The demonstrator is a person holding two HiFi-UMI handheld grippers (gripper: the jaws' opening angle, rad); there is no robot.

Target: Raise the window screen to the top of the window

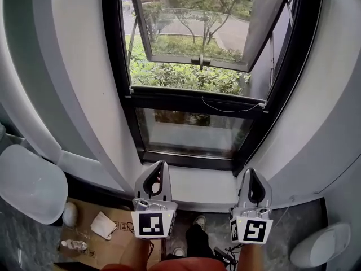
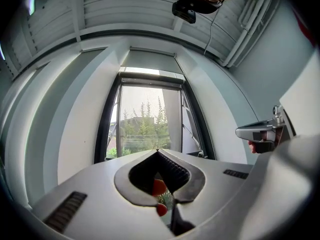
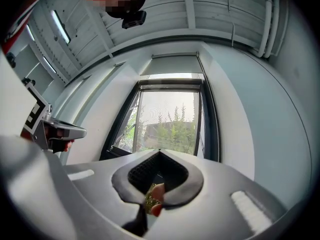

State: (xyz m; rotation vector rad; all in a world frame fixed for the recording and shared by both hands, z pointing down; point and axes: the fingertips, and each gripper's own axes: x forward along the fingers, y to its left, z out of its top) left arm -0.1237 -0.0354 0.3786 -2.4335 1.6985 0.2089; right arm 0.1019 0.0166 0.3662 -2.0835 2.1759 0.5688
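— Two grippers, both clenched?
— Both: left gripper [image 1: 161, 165] and right gripper [image 1: 250, 171] kept fingers [image 2: 174, 170] pressed together, empty, before the window [image 1: 115, 95]; the window screen [image 1: 192, 94] had its bar across the middle.

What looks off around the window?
A thin cord sags loose along the right half of the crossbar of the window. On the floor at lower left, a crumpled cloth lies on flattened cardboard.

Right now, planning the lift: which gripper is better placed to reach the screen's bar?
Probably right: the right gripper, shut, sits below the cord on the screen bar; the left gripper, shut, sits aside.
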